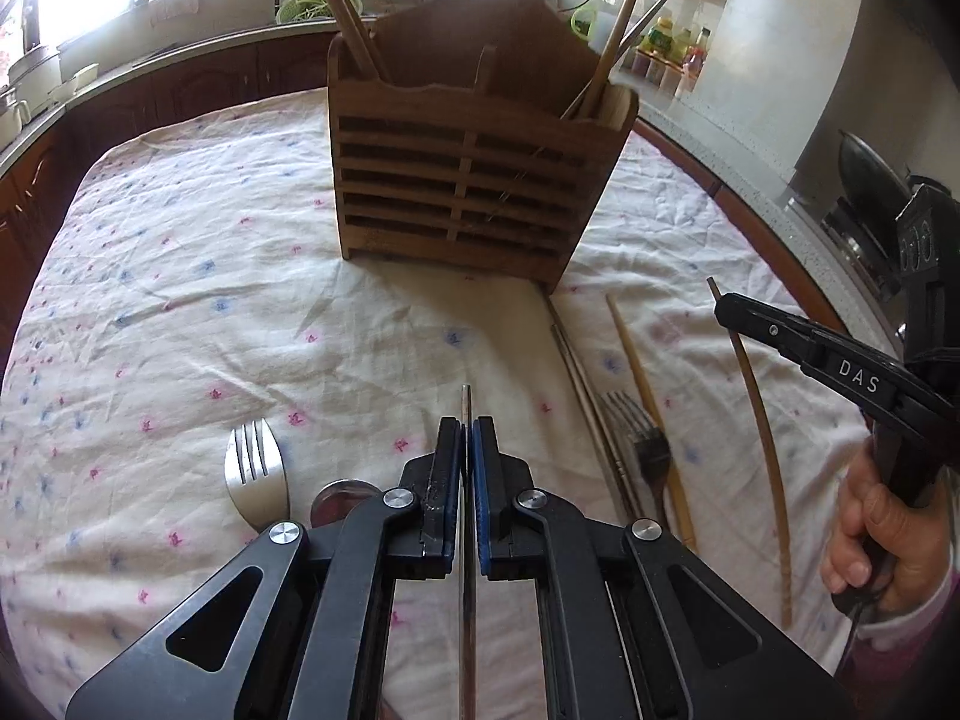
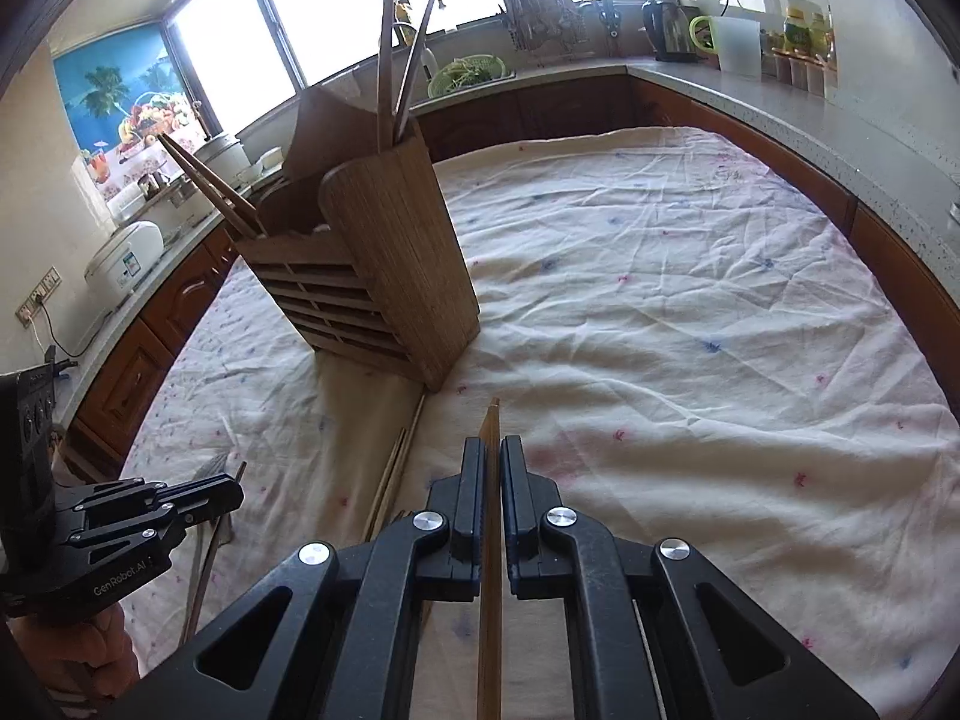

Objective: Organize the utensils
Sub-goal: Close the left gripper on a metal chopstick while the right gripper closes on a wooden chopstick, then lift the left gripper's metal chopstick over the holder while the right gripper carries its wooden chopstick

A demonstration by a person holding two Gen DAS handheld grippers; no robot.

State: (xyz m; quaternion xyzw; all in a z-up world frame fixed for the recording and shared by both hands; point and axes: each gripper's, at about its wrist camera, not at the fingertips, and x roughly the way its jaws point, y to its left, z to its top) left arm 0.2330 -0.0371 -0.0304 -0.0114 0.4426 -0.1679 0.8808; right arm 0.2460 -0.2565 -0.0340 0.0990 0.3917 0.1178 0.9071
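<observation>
The left gripper (image 1: 467,438) had its blue pads (image 1: 483,480) clamped on a thin metal chopstick (image 1: 465,405), whose tip poked just past the jaws. The right gripper (image 2: 493,468) was likewise clamped on a bamboo chopstick (image 2: 492,420) (its far end hidden under the camera). Ahead of both jaws stood the wooden utensil holder (image 1: 462,180), chopsticks already leaning in its end compartments. Beside the left jaws lay a fork (image 1: 255,474); to their right a second fork (image 1: 645,450) and loose chopsticks (image 1: 645,396) rested on the floral tablecloth (image 1: 180,276). Doing this well probably meant raising each stick clear of the holder's rim, tilting it upright, and releasing only once its tip sat inside the matching compartment.
</observation>
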